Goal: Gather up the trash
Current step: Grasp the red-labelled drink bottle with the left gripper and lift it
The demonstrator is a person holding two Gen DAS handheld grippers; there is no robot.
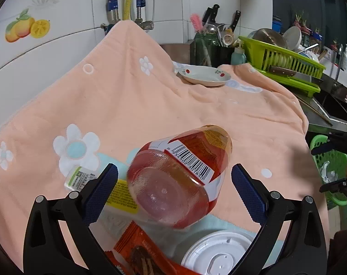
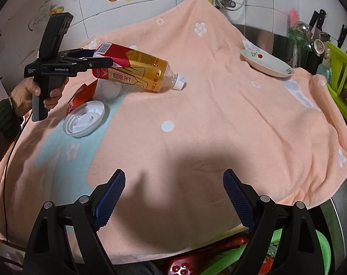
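An empty plastic bottle (image 1: 180, 174) with a red and yellow label lies tilted on the peach towel, base toward me and cap end on the cloth (image 2: 136, 68). My left gripper (image 1: 174, 181) is open, its blue pads on either side of the bottle's base without closing on it; it also shows in the right wrist view (image 2: 98, 59). Beside the bottle lie an orange snack wrapper (image 1: 141, 249), a white plastic lid (image 1: 217, 252) and a small clear bottle (image 1: 79, 176). My right gripper (image 2: 173, 197) is open and empty above the towel's near edge.
A white plate (image 1: 205, 75) sits at the towel's far side. A green dish rack (image 1: 285, 61) and a knife holder (image 1: 210, 45) stand behind it. A green basket (image 1: 331, 169) holding crumpled paper sits off the right edge. Tiled wall is at the back.
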